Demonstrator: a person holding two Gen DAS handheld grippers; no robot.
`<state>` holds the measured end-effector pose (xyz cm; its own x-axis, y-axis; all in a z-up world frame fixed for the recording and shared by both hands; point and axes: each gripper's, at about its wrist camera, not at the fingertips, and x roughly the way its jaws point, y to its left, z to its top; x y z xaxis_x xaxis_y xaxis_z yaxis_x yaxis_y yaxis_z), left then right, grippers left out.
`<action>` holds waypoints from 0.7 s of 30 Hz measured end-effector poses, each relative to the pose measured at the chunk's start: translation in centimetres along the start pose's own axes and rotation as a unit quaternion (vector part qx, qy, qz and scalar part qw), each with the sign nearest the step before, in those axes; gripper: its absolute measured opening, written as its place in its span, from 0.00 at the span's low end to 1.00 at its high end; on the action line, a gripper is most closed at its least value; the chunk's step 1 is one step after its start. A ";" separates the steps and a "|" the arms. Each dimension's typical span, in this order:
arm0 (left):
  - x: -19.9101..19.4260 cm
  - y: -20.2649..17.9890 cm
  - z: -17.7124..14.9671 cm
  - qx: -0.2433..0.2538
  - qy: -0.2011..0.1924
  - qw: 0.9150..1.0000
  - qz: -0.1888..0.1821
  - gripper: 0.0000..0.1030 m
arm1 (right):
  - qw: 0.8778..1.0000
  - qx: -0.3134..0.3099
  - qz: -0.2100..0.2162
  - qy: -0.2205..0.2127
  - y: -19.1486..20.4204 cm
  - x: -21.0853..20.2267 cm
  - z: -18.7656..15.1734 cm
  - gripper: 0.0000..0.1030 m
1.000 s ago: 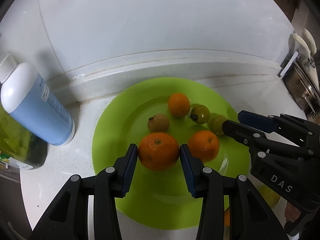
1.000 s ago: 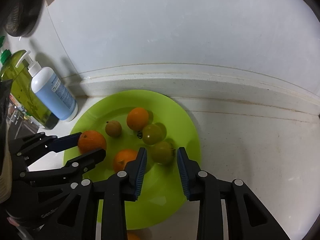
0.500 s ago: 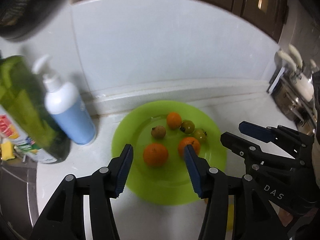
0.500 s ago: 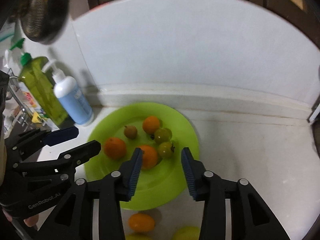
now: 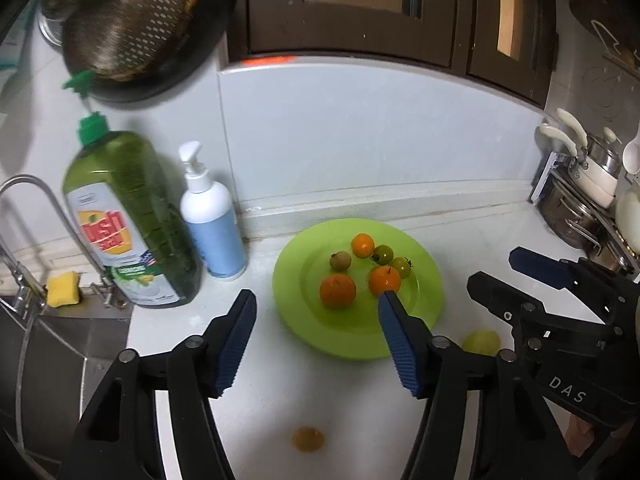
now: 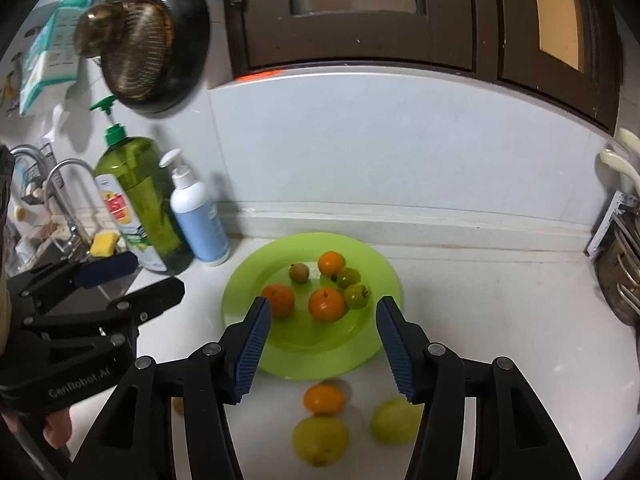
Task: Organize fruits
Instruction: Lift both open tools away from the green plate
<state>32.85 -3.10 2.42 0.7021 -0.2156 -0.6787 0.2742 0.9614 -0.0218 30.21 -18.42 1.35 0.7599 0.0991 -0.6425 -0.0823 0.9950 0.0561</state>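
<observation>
Item: green plate (image 6: 372, 344) on the white table (image 6: 500, 320), holding three oranges, two green tomatoes (image 6: 357, 295) and one small brown fruit (image 6: 299, 272); loose fruit off the plate, on the near side: one orange (image 6: 324, 399) touching the plate's near edge or just beside it, two yellow-green lemons (image 6: 320, 440) nearer the camera, none with a marked long axis; right claw (image 6: 323, 350) wide open, empty, with the loose orange directly below and between its jaws, so the nearer of the two by judgement; left claw (image 5: 316, 340) also wide open, empty, over the plate's left near rim, further from the loose fruit; likely next pick: the loose orange, by the right claw.
</observation>
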 end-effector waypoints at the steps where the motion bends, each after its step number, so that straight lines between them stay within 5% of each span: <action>1: -0.4 0.0 -0.2 0.000 -0.003 1.000 0.001 0.62 | 1.000 -0.001 -0.003 -0.002 0.2 -0.4 -0.3 0.54; 21: -5.7 0.0 -6.5 -0.006 -0.024 1.000 0.006 0.66 | 0.999 0.002 -0.015 -0.046 2.4 -6.1 -5.9 0.62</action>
<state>24.57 -0.78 1.51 0.7363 -0.2112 -0.6429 0.2576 0.9660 -0.0224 21.63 -16.69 0.91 0.8182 0.0690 -0.5707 -0.0555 0.9976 0.0410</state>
